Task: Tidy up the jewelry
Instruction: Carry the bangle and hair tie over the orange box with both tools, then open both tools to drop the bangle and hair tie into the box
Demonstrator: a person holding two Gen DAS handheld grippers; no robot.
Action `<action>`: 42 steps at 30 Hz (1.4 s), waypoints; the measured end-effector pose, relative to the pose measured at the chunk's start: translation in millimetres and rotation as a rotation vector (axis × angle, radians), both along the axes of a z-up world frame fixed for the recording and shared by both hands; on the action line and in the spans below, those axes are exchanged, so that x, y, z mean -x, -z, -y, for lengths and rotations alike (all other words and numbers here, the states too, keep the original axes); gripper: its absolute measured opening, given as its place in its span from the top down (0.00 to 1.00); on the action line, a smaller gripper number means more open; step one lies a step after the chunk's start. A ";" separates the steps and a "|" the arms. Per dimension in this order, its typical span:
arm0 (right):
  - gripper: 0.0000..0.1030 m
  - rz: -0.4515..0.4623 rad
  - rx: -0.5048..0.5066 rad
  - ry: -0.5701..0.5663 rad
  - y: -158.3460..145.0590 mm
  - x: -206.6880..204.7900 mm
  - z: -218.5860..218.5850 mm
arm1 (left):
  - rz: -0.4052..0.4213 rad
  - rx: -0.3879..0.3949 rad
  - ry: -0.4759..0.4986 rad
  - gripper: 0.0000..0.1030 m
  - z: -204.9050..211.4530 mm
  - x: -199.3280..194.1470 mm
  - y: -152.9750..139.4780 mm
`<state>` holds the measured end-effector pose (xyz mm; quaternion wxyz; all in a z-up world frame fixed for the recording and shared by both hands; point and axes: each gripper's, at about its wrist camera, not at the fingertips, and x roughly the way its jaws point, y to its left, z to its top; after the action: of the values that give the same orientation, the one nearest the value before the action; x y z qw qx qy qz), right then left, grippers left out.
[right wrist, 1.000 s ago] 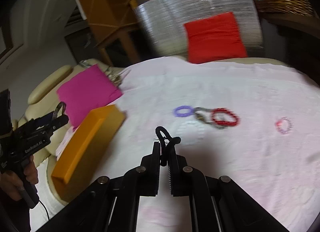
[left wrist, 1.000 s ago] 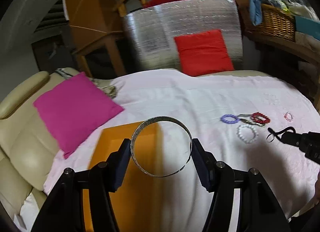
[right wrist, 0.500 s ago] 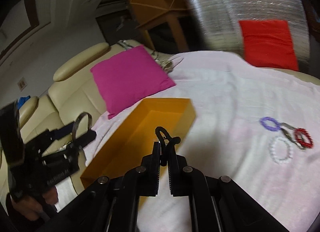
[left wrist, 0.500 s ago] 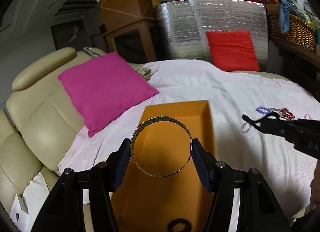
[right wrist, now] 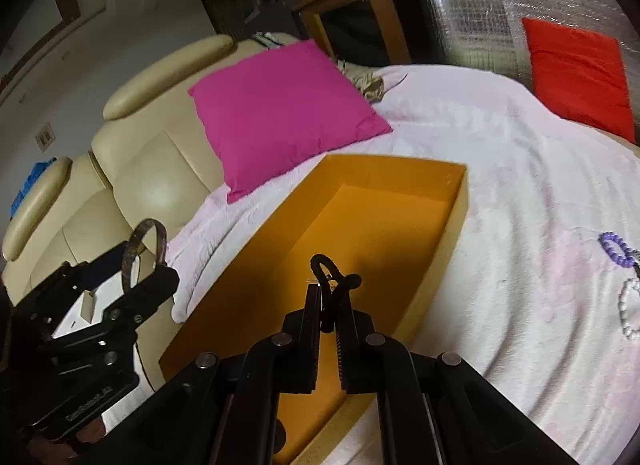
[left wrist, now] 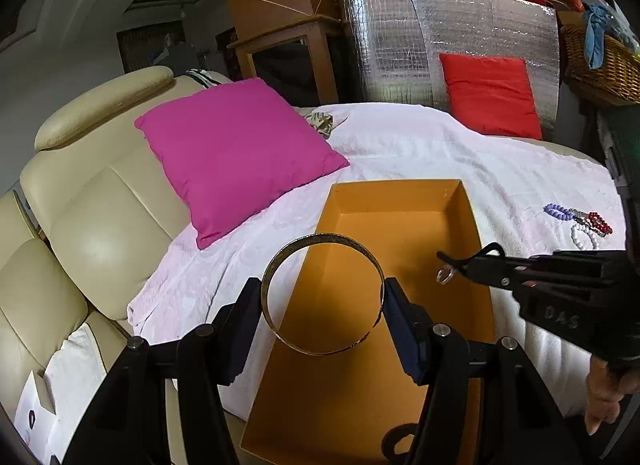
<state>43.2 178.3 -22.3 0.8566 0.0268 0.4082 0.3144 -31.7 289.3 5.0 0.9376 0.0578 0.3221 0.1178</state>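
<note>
Left wrist: left gripper (left wrist: 323,301) pinches a gold bangle (left wrist: 322,293) between its pads, ring held upright above the near-left part of the open orange box (left wrist: 468,217). Right gripper (left wrist: 460,265) enters from the right over the box, clamped on a black cord piece (left wrist: 486,251) with a small metal ring (left wrist: 445,275). Beaded bracelets (left wrist: 580,221) lie far right on the white blanket (left wrist: 420,145).

Right wrist: right gripper (right wrist: 328,305) pressed tight on the black cord piece (right wrist: 330,271), over the box (right wrist: 460,193). Left gripper (right wrist: 136,277) with bangle (right wrist: 144,249) at left. Pink cushion (right wrist: 280,113) behind.
</note>
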 end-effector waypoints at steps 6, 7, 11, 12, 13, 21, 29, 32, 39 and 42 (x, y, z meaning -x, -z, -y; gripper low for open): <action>0.92 -0.029 0.033 -0.010 16.4 -6.3 -14.3 | -0.028 0.010 -0.019 0.40 -9.0 -3.4 11.2; 0.92 -0.031 0.036 -0.010 18.3 -7.5 -16.2 | -0.033 0.010 -0.023 0.40 -10.6 -4.1 13.0; 0.92 -0.045 0.043 -0.002 23.0 -10.9 -17.9 | -0.051 0.013 -0.032 0.39 -15.2 -7.0 17.8; 0.92 -0.050 0.044 0.001 23.6 -11.4 -17.2 | -0.054 0.009 -0.034 0.39 -15.6 -8.3 18.6; 0.92 -0.058 0.047 0.004 24.4 -12.0 -16.2 | -0.058 0.005 -0.036 0.39 -15.6 -9.4 19.4; 0.72 -0.053 0.018 0.058 15.7 -13.1 6.0 | -0.071 -0.010 -0.026 0.38 -7.3 -13.6 20.5; 0.50 -0.021 -0.020 0.117 3.2 -8.5 40.5 | -0.090 0.002 -0.063 0.38 -14.5 -16.5 20.8; 0.50 -0.025 -0.027 0.141 2.0 -7.2 58.2 | -0.094 0.016 -0.067 0.38 -15.1 -15.6 21.0; 0.50 -0.026 -0.022 0.208 0.9 -0.7 106.1 | -0.113 0.027 -0.002 0.37 15.3 -11.7 25.3; 0.50 -0.032 -0.003 0.222 4.6 7.6 124.0 | -0.133 0.037 0.056 0.37 39.9 -8.8 31.2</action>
<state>35.5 54.3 -27.0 0.8796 0.0780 0.4157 0.2179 -22.9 249.4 -26.2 0.9180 0.0571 0.3839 0.0816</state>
